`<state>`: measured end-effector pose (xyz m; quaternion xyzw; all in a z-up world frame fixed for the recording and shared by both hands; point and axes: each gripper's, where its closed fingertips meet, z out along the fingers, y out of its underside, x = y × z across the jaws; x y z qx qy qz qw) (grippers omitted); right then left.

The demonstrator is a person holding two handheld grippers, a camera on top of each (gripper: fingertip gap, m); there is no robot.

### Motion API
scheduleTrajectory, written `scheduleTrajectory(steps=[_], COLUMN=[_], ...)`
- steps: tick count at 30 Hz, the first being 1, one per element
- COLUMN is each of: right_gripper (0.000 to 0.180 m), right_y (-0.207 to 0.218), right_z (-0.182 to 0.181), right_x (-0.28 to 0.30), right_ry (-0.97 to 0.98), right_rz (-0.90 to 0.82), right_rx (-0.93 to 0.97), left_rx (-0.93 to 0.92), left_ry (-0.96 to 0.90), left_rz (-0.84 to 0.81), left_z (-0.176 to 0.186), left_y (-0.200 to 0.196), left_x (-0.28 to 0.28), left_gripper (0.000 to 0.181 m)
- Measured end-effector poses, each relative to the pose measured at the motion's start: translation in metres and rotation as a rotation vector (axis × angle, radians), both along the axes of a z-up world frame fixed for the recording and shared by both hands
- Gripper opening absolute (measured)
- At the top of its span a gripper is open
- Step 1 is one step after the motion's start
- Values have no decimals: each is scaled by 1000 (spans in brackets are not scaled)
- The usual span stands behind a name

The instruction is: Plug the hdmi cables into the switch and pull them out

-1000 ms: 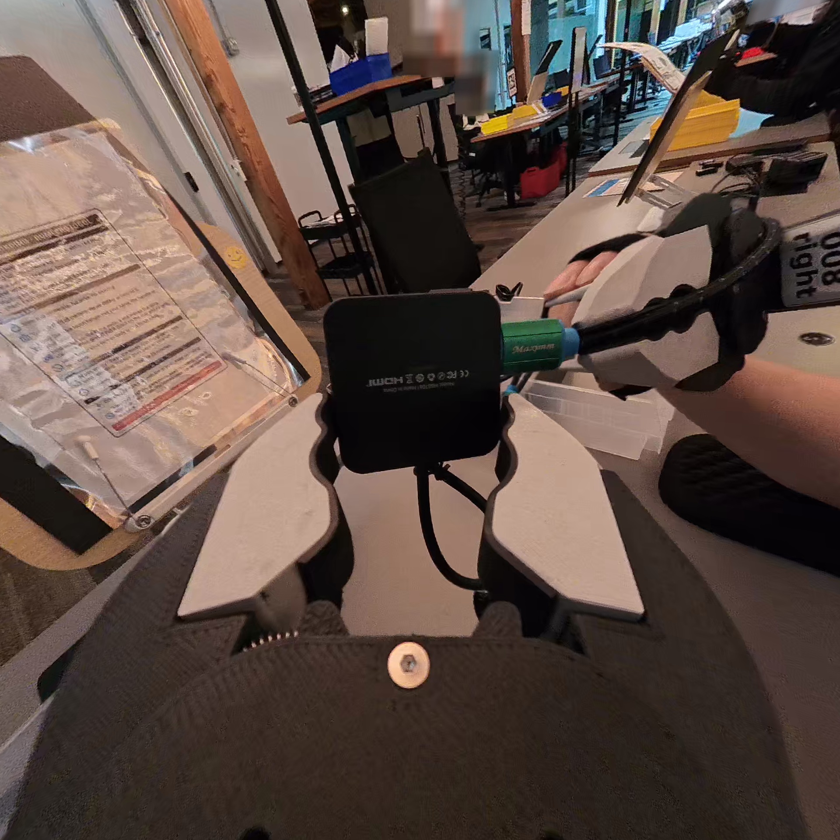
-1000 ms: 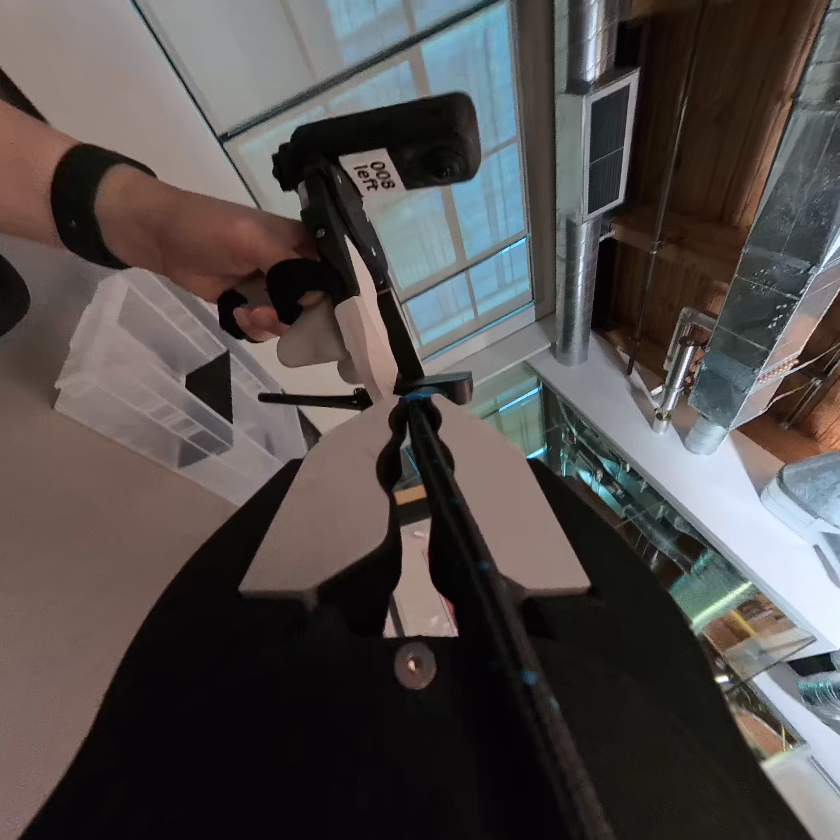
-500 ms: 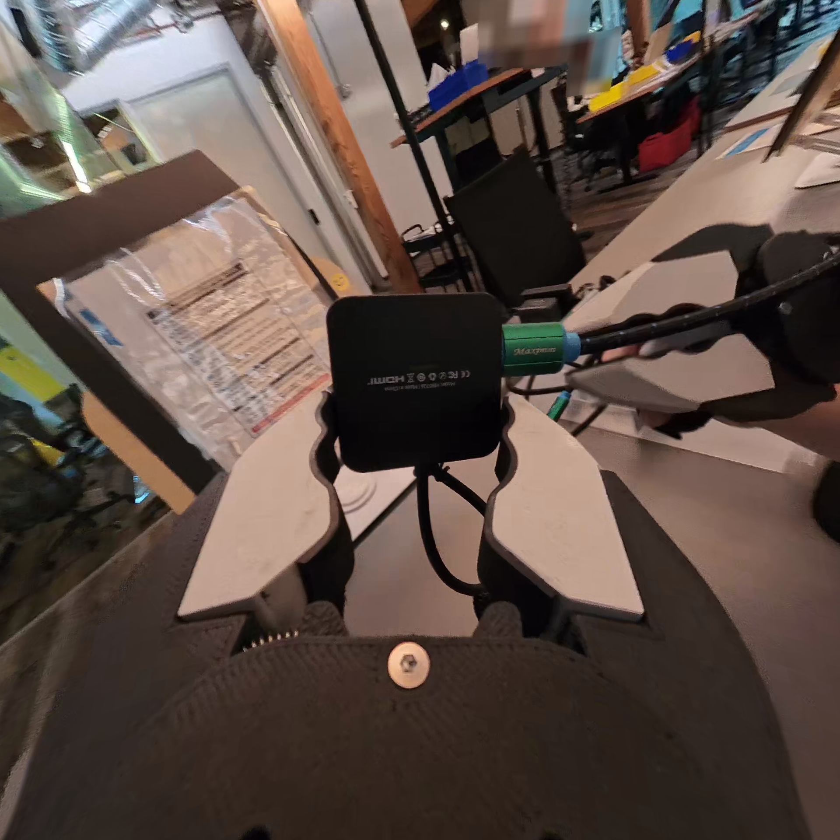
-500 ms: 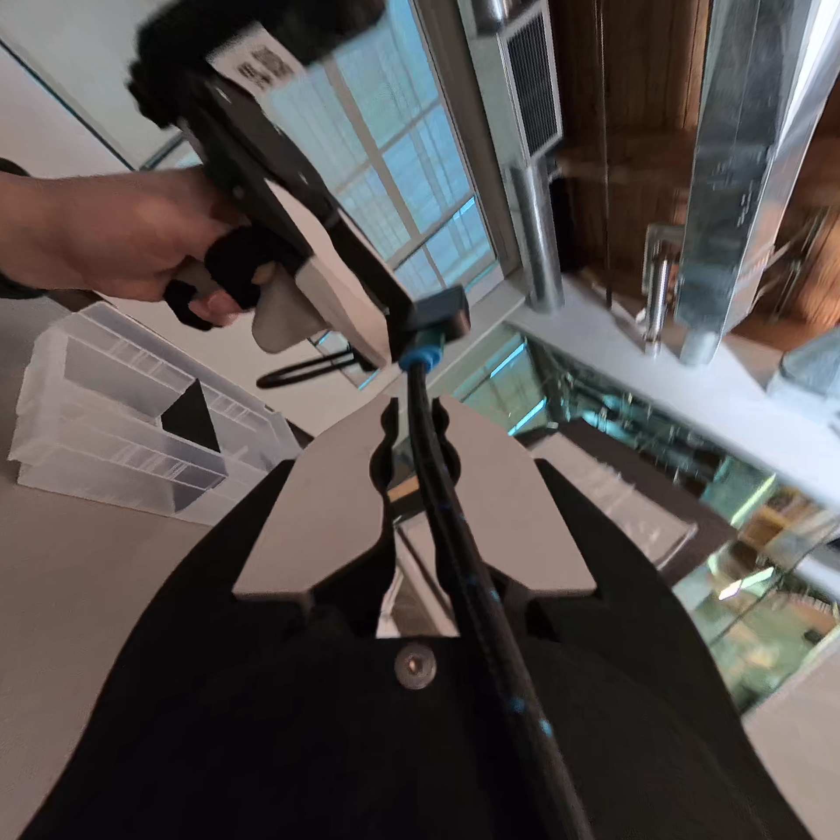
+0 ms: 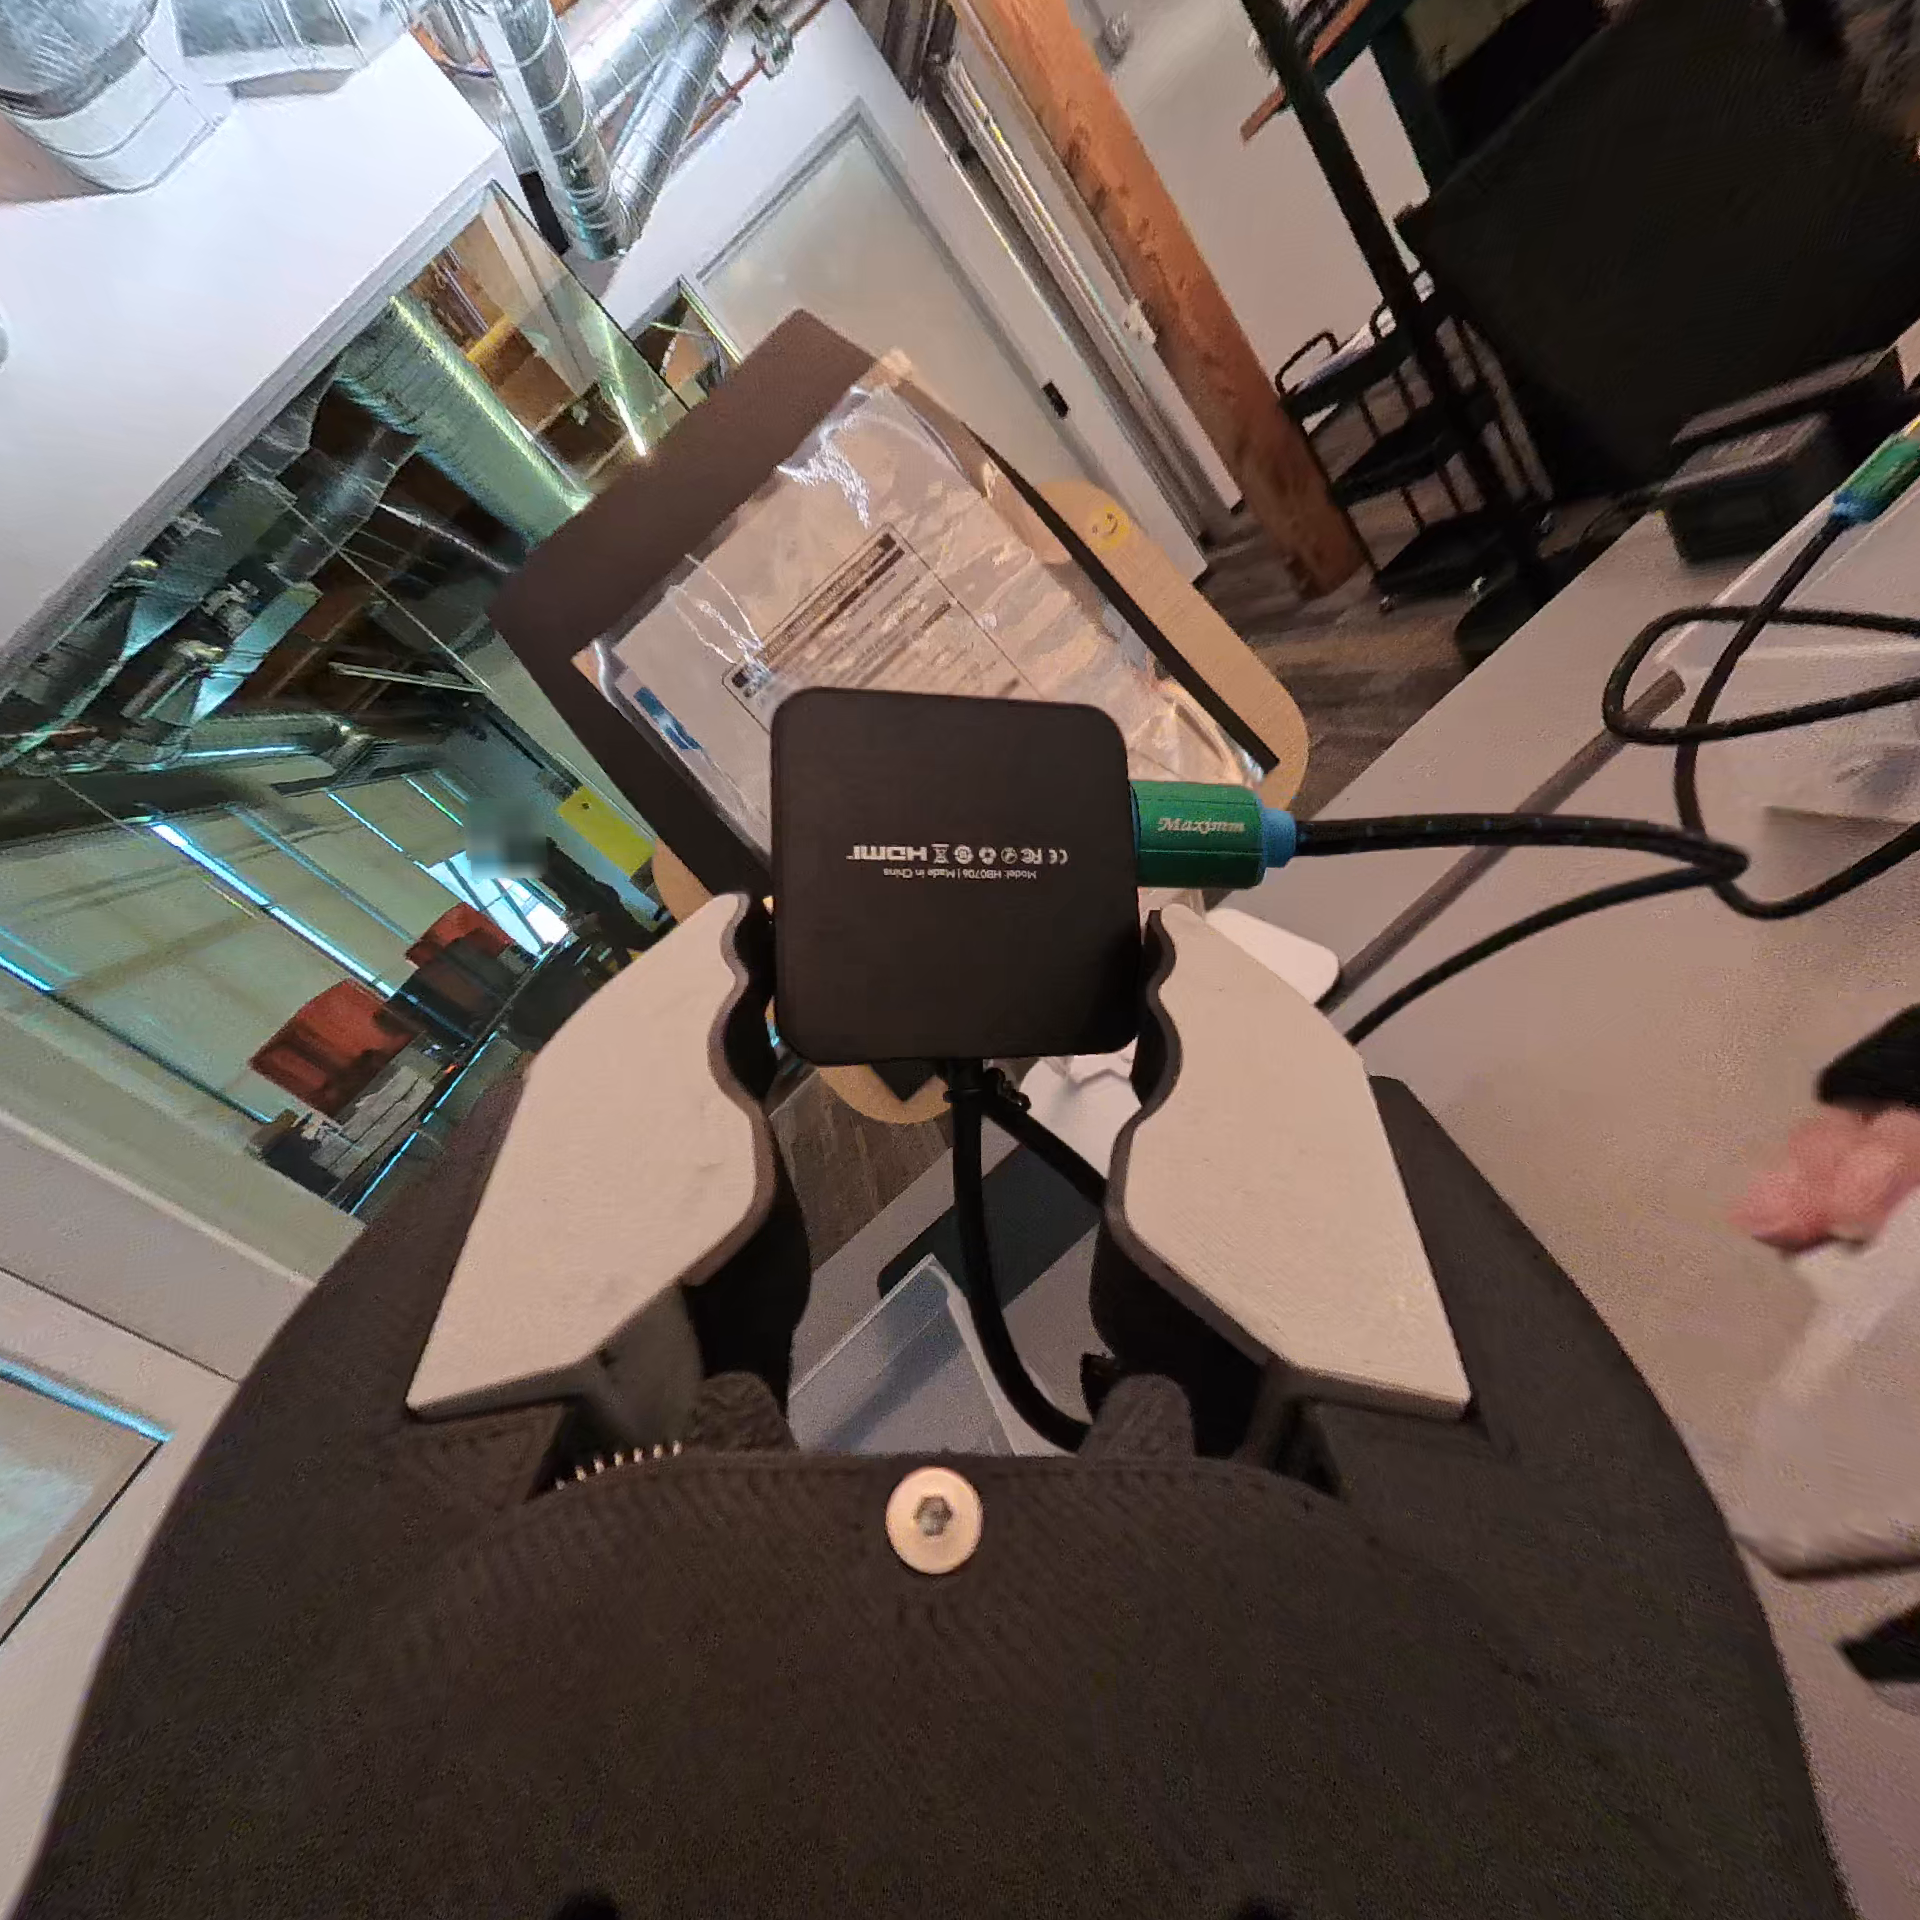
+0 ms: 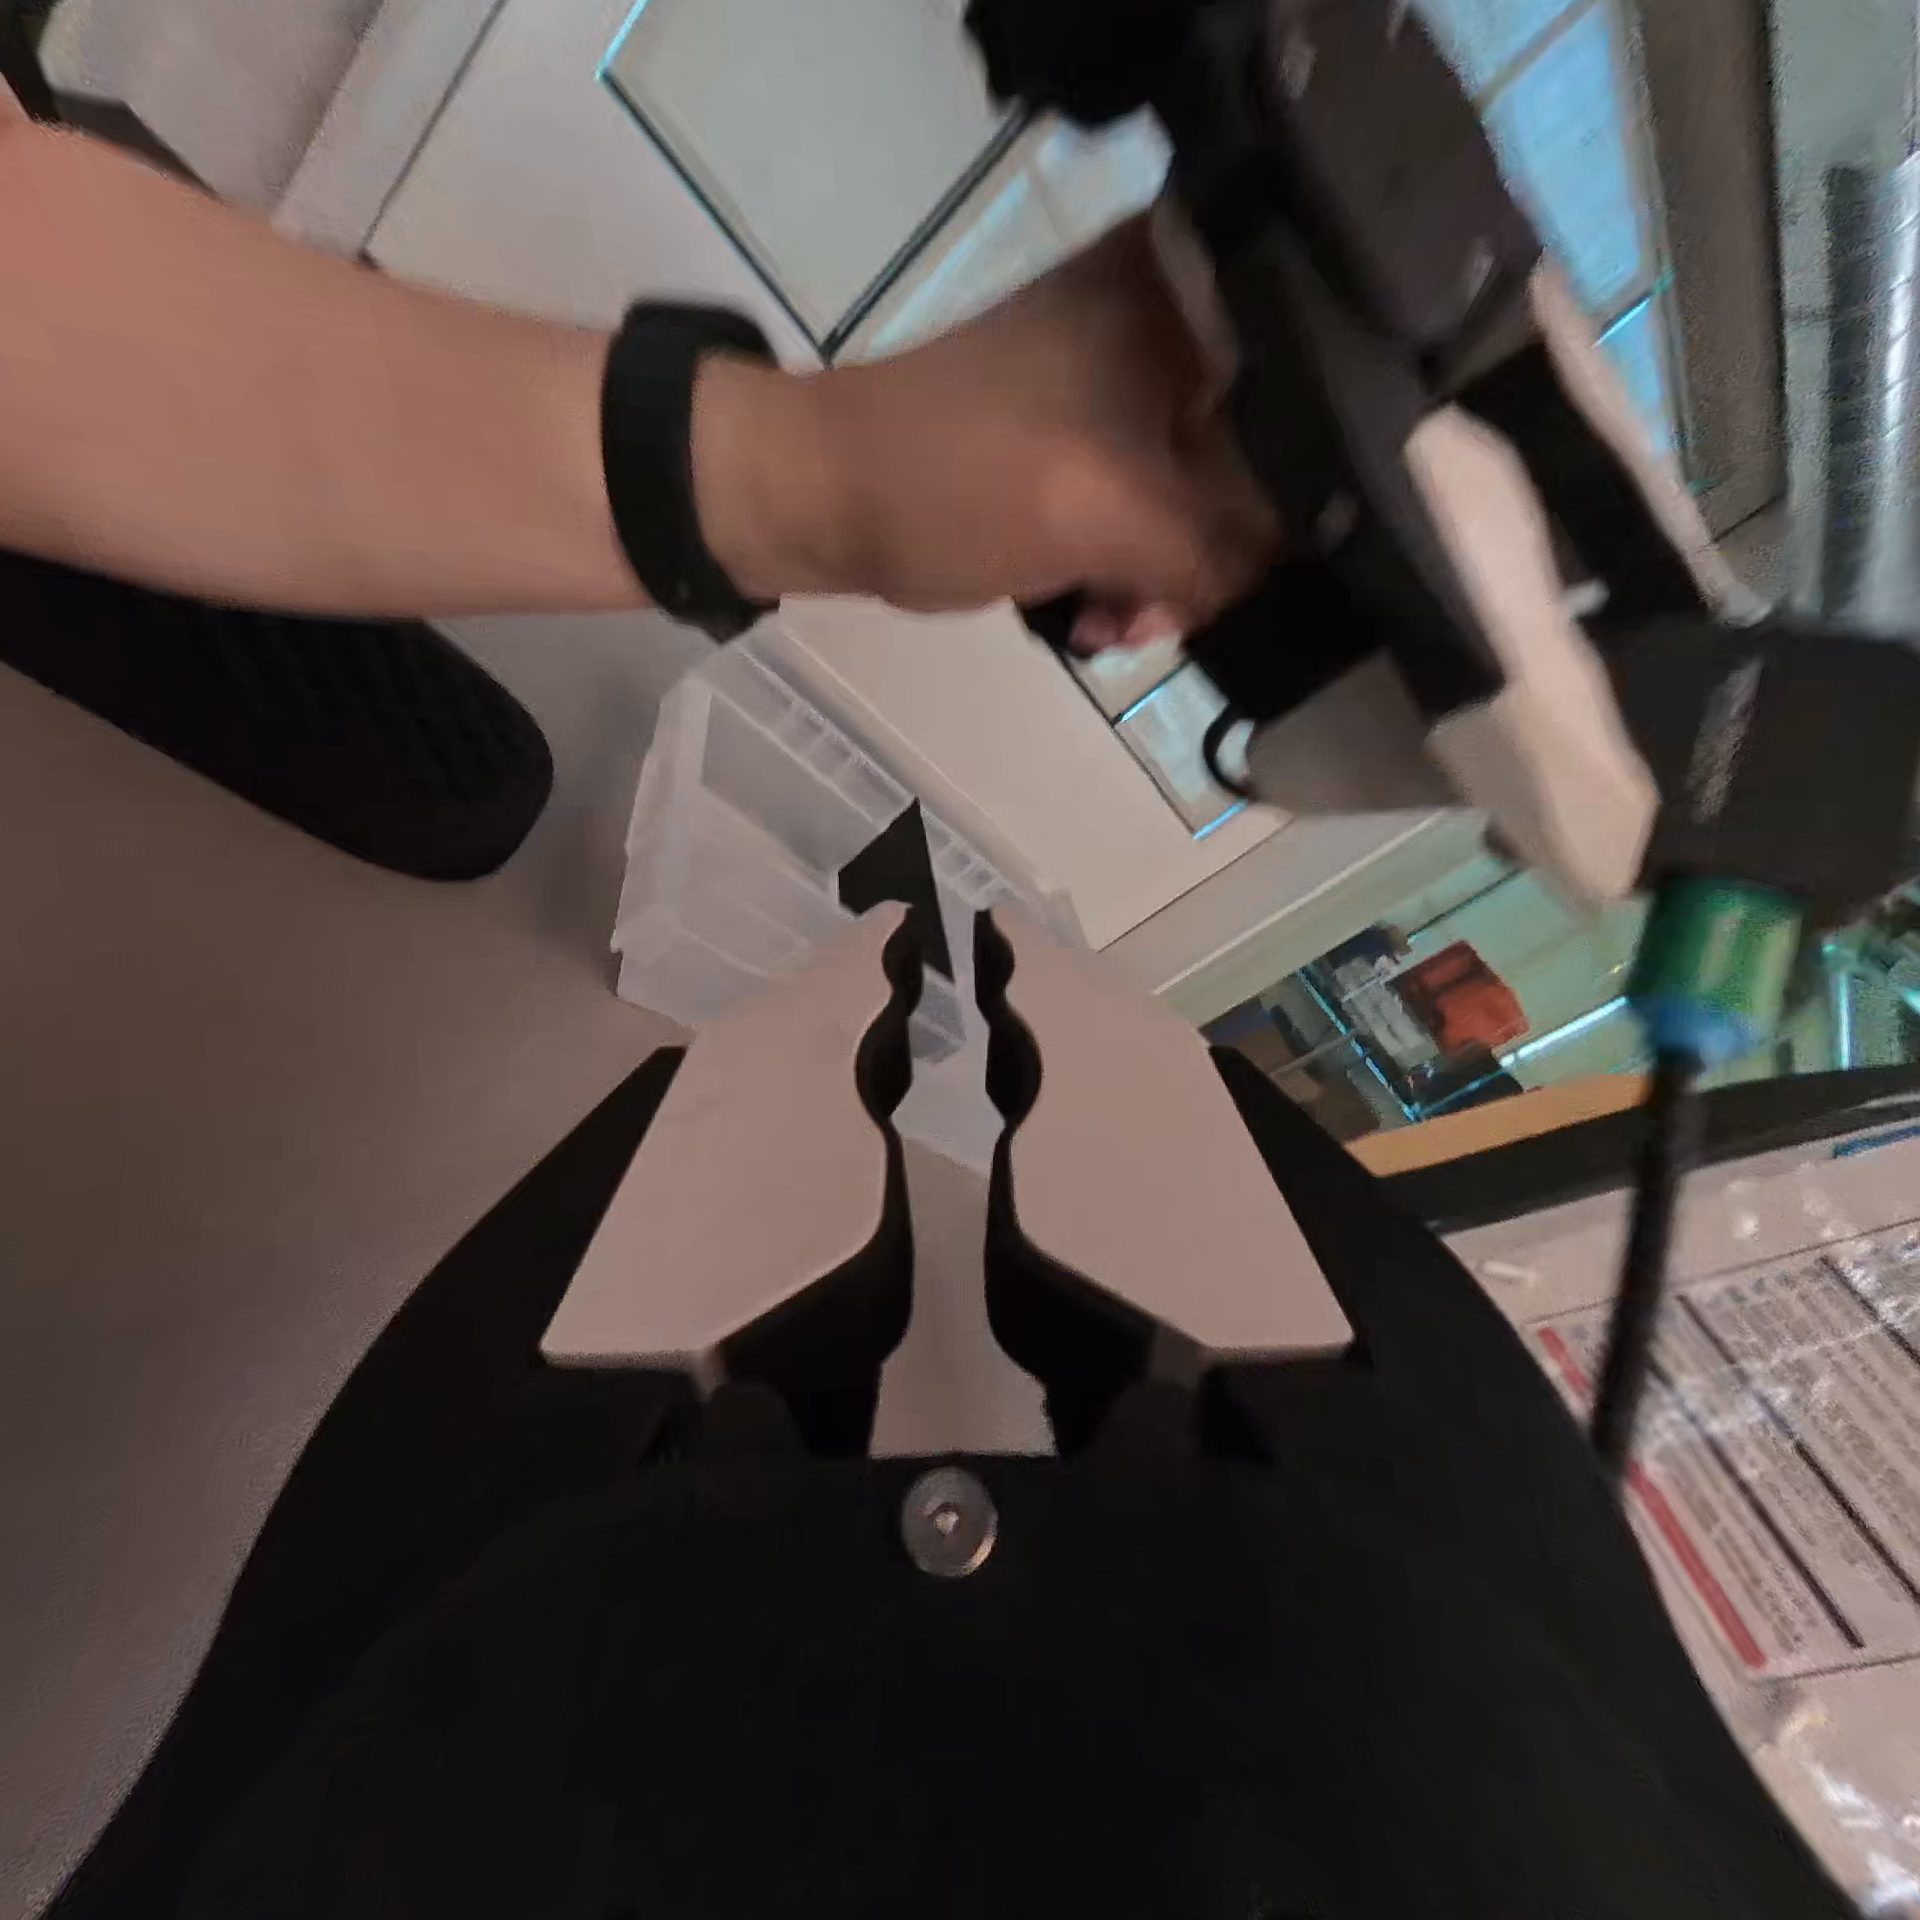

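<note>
My left gripper (image 5: 956, 920) is shut on a black square HDMI switch (image 5: 951, 831) and holds it in the air above the table edge. A green HDMI plug (image 5: 1195, 834) sits in the switch's right side, and its black cable (image 5: 1507, 831) trails right. A second green plug (image 5: 1881, 483) lies at the far right on the table. A thin black lead hangs from the switch's underside. My right gripper (image 6: 940, 920) is narrowly open and empty, below and left of the switch (image 6: 1787, 748) and the green plug (image 6: 1714, 956).
A framed laminated sheet (image 5: 914, 582) stands behind the switch. A clear plastic organiser box (image 6: 769, 862) and a black padded rest (image 6: 312, 748) lie on the grey table (image 6: 208, 1143). A hand (image 6: 987, 447) holds the left gripper. Loose cable loops (image 5: 1662, 686) lie at the right.
My right gripper has let go of the cable and drawn away from the switch. My left gripper has tilted upward with the switch, and the green plug stays in it.
</note>
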<state>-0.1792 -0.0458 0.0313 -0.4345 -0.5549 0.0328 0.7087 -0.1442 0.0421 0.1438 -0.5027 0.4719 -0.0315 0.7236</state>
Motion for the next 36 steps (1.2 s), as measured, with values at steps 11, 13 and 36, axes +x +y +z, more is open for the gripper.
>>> scheduleTrajectory(steps=[11, 13, 36], right_gripper=[48, 54, 14], right_y=[29, 35, 43], right_z=[72, 56, 11], right_x=[102, 108, 131], right_ry=[447, 458, 429], right_rz=[-345, -354, -214], right_rx=[-537, -668, -1052], left_rx=[19, 41, 2], left_ry=[261, 298, 492], left_rz=[-293, -339, -234], left_z=[-62, -70, -125], left_y=[-25, -38, -28], left_x=[45, 54, 73], left_gripper=[67, 67, 79])
